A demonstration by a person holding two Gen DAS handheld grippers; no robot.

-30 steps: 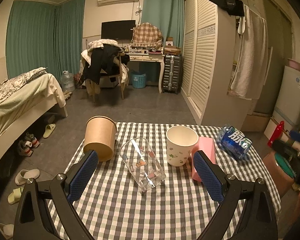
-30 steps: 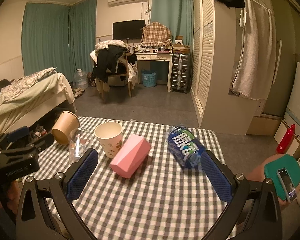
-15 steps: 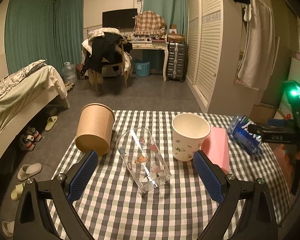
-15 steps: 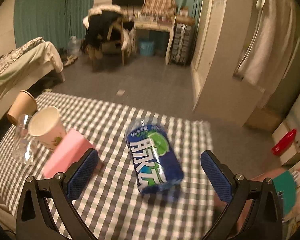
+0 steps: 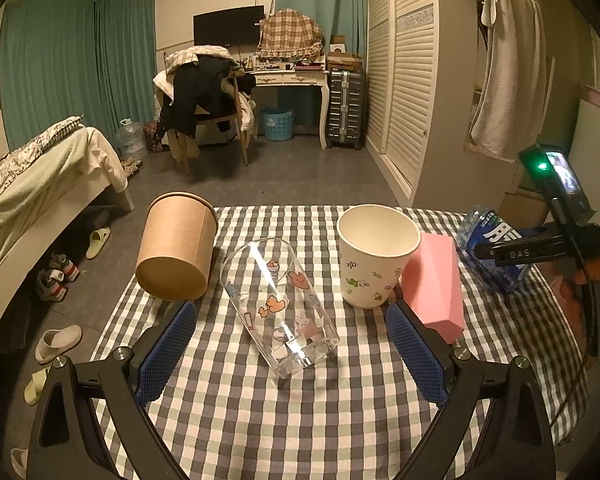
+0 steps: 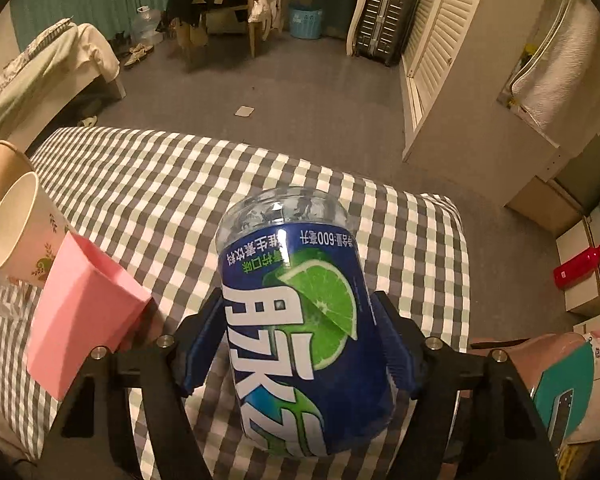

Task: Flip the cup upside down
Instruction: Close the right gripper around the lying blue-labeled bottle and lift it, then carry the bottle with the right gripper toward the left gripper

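A clear glass cup (image 5: 278, 304) with cartoon prints lies on its side on the checked tablecloth (image 5: 300, 420), thick base toward me. My left gripper (image 5: 288, 314) is open, its blue pads standing either side of the glass without touching it. A white paper cup (image 5: 374, 256) stands upright, mouth up, just right of the glass; in the right wrist view this paper cup (image 6: 16, 232) is at the far left. My right gripper (image 6: 298, 320) has its pads against both sides of a blue drink bottle (image 6: 300, 320) lying on the table.
A brown paper tub (image 5: 176, 248) lies on its side left of the glass. A pink box (image 5: 434, 280) leans against the white cup. The bottle (image 5: 488, 248) lies at the table's right edge. A bed, chair and wardrobe stand beyond the table.
My right gripper has dropped down over the blue bottle and narrowed from wide open until its pads meet it. My left gripper has edged closer to the glass, still open.
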